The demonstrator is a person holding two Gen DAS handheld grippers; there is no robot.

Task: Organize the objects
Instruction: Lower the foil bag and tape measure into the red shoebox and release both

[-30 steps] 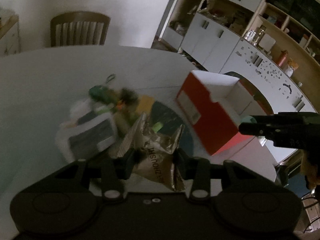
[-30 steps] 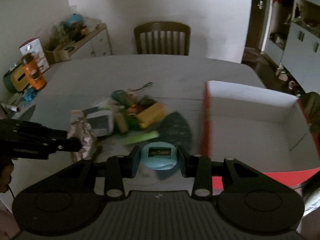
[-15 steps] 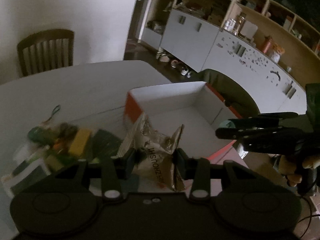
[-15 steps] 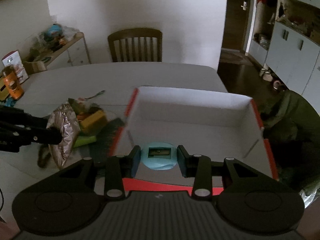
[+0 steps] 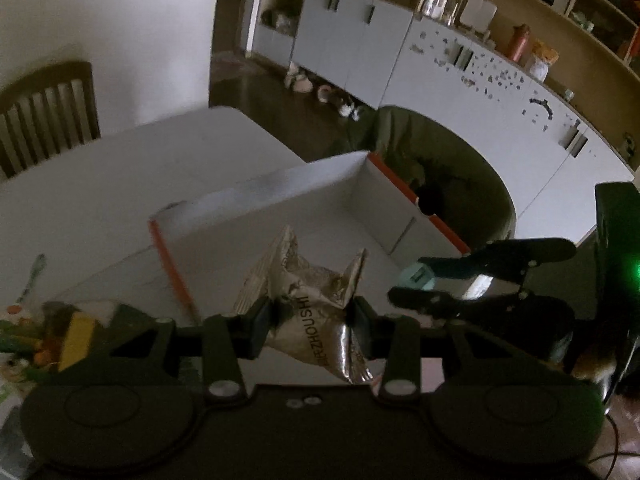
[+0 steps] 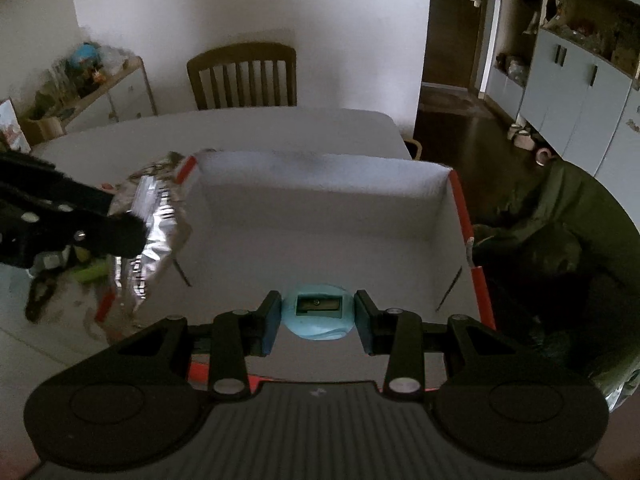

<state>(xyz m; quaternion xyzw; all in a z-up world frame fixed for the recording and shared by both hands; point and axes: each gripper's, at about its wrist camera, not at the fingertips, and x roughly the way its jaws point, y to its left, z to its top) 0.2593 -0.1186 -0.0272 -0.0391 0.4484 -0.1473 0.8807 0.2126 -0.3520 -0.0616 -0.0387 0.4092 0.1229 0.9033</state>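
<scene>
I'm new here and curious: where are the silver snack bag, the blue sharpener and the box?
silver snack bag (image 5: pixel 310 312): left wrist view, crumpled middle.
blue sharpener (image 6: pixel 318 312): right wrist view, top face.
box (image 6: pixel 320 172): right wrist view, far wall.

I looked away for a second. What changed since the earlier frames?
Both claws carried their loads from the pile to over the box: left claw with the foil bag, right claw with the blue sharpener. Both grips unchanged; box unmoved.

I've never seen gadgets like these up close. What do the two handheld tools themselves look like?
Both are matte black plastic. The left tool and right tool each have a wide body with two round discs, silver screws, and two flat fingers on hinged links. The right tool's pads look bluish, and its body shows a green light from the left view.
</scene>
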